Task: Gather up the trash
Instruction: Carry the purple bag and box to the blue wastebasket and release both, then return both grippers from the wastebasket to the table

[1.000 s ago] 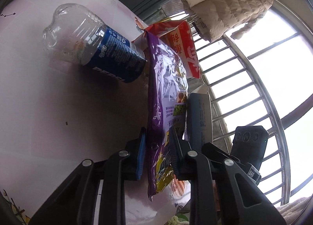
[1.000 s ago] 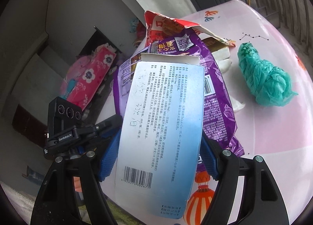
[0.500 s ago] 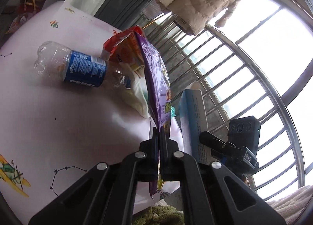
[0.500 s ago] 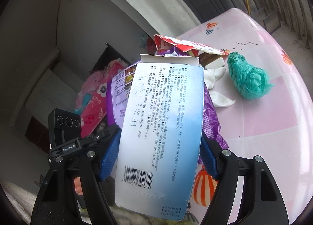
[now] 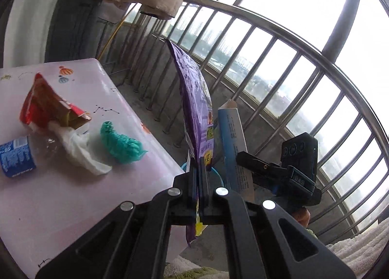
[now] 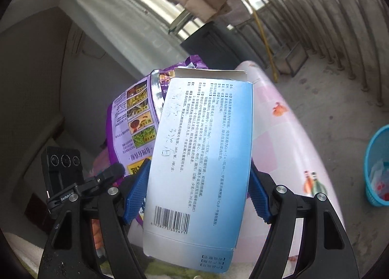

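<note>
Purple wrapper (image 5: 194,109) clamped in the left gripper (image 5: 200,181), long axis up. Right gripper (image 6: 198,189) pinches the blue carton (image 6: 201,157) across its width. Blue bin (image 6: 378,164) sits on the floor at right, below, nearer the right hand.

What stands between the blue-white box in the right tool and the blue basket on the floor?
Nothing visible. The box is clamped in the right tool, and the blue basket sits on bare floor beside the table, its top open.

The pink patterned table (image 5: 73,196) carries a torn red wrapper (image 5: 46,106), white tissue (image 5: 80,150), a blue-labelled bottle (image 5: 17,157) and a crumpled green bag (image 5: 121,143).
</note>
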